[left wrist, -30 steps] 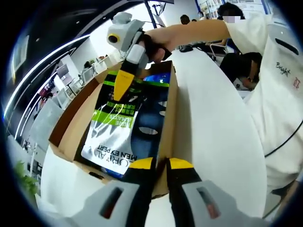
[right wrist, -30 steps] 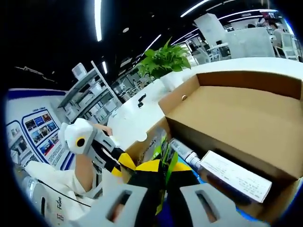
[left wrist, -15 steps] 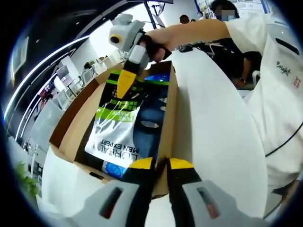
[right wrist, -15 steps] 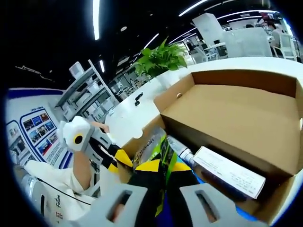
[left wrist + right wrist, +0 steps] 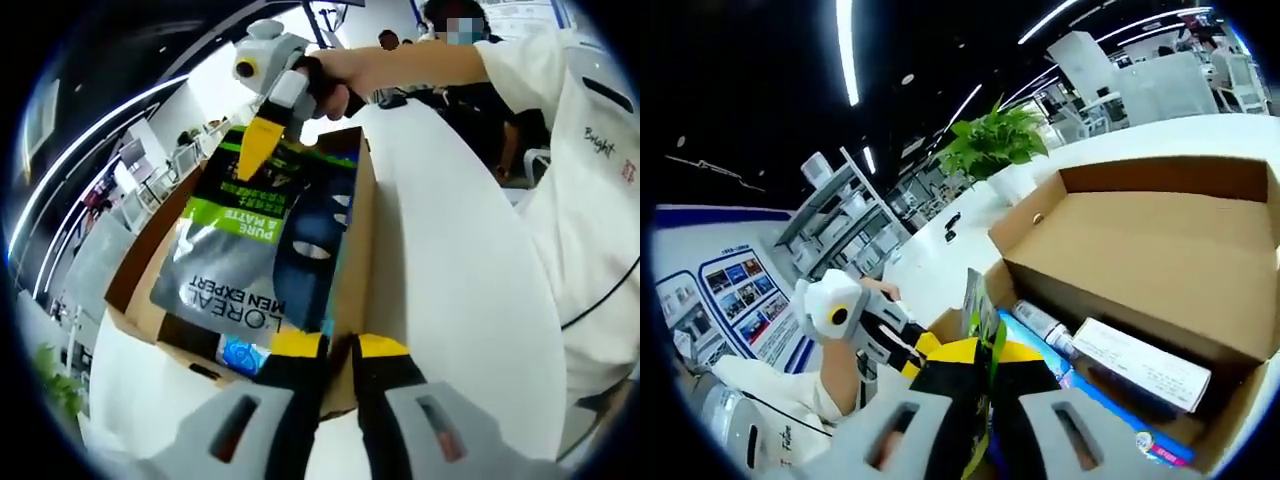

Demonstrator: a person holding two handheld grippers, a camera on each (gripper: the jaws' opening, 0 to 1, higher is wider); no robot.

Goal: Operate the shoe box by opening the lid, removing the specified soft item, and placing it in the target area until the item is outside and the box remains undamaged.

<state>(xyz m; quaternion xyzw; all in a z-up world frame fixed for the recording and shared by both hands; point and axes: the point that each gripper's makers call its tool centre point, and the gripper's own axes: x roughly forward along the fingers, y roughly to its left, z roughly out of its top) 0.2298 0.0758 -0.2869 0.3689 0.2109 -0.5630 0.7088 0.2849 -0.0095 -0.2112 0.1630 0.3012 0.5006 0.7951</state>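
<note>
Right claw point(image 5: 262, 150) clamped on top edge of soft pouch point(image 5: 245, 245), pouch lifted and tilted above open shoe box point(image 5: 350, 270). Left claw point(image 5: 338, 345) closed on box's near wall. Box sits on white desk point(image 5: 450, 270); lid point(image 5: 1160, 250) folded back. Small carton point(image 5: 1140, 362) lies inside.

The shoe box point(image 5: 352, 250) sits on the bench point(image 5: 460, 280), lid point(image 5: 1160, 240) open behind it. The pouch point(image 5: 240, 250) hangs above the box (a tube point(image 5: 1045, 325) lies inside).
</note>
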